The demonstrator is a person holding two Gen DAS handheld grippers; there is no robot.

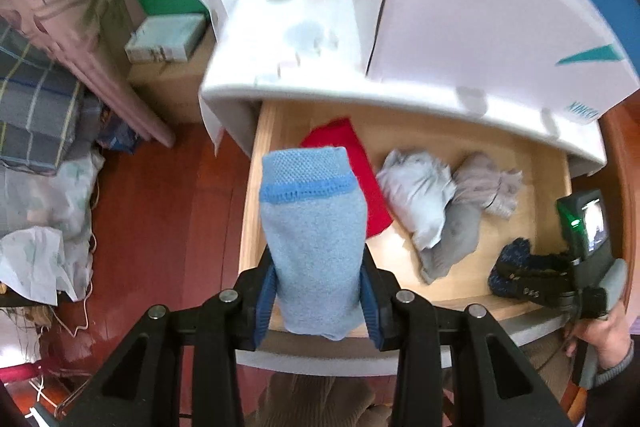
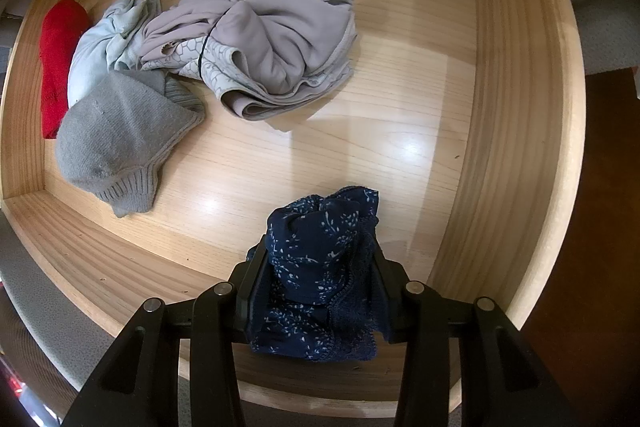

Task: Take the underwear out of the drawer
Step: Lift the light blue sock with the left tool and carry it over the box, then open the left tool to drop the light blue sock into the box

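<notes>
left wrist view: the left gripper (image 1: 320, 287) clamps a light blue garment (image 1: 314, 239) above the wooden drawer (image 1: 256, 187); carry it clear of the rim. right wrist view: the right gripper (image 2: 316, 291) pinches navy floral underwear (image 2: 320, 267) down inside the drawer; draw it straight up, keeping the lace from snagging.

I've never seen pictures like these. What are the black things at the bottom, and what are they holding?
They are claws that a person holds, one in each hand, each with a camera looking along its fingers. One picture is from the left claw: it is squeezing a light blue garment above the open wooden drawer. The other is from the right claw, inside the drawer, squeezing dark blue flowery underwear. In the drawer lie a red cloth, a grey knitted piece and pale bundles.
</notes>
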